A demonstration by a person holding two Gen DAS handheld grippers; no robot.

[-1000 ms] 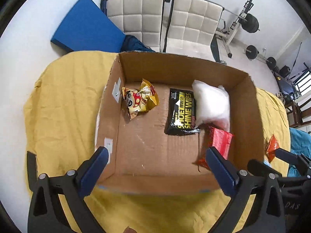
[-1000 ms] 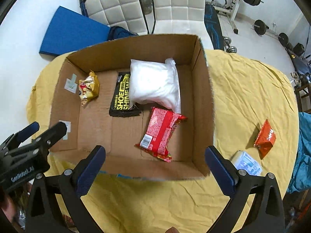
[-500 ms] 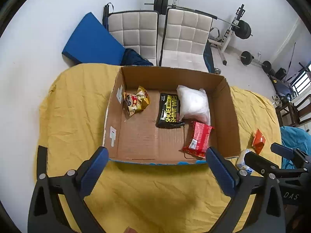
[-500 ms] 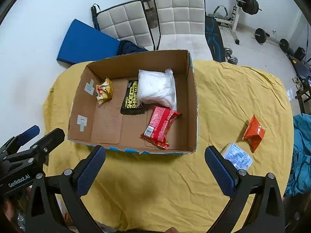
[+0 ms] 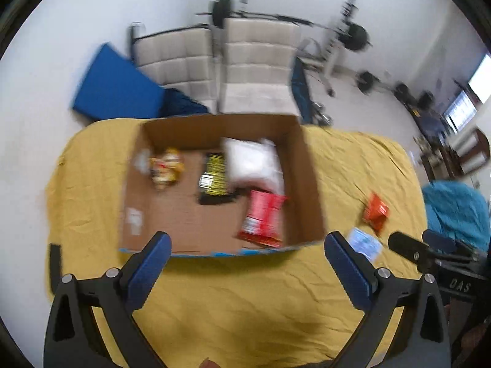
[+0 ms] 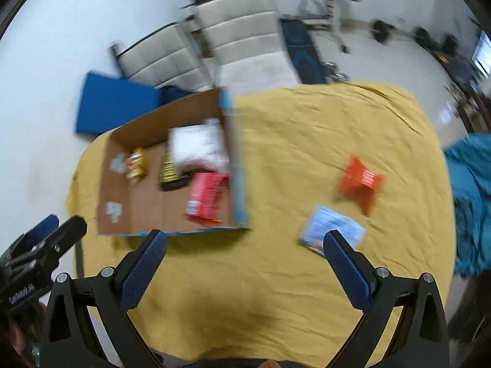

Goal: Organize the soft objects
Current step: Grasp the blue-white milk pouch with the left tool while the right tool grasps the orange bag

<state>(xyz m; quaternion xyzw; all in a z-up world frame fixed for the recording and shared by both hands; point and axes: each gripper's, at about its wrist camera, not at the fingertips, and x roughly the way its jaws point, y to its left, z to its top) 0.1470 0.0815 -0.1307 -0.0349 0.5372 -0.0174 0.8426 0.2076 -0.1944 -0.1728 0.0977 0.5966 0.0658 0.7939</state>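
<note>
Through my left wrist camera, my left gripper [image 5: 244,262] hangs above the yellow cloth-covered table [image 5: 245,300] with its blue-padded fingers spread wide and nothing between them. Straight ahead sits the open brown cardboard box [image 5: 310,181], already holding a gold snack bag [image 5: 165,168], a black wipes pack [image 5: 213,178], a white plastic pouch [image 5: 253,164] and a red crinkly packet [image 5: 264,217]. The loose items lie off to my right of the box: a pale blue tissue pack [image 5: 365,242] just beyond my right fingertip, and an orange snack packet [image 5: 376,211] farther out. Through my right wrist camera, my right gripper [image 6: 245,259] is equally wide open and empty. Here the pale blue tissue pack [image 6: 333,230] lies just ahead of my right finger, its long axis slanting across my line of reach, with the orange snack packet [image 6: 360,181] beyond it. I judge my right gripper nearer, needing a shift rightward and forward.
</note>
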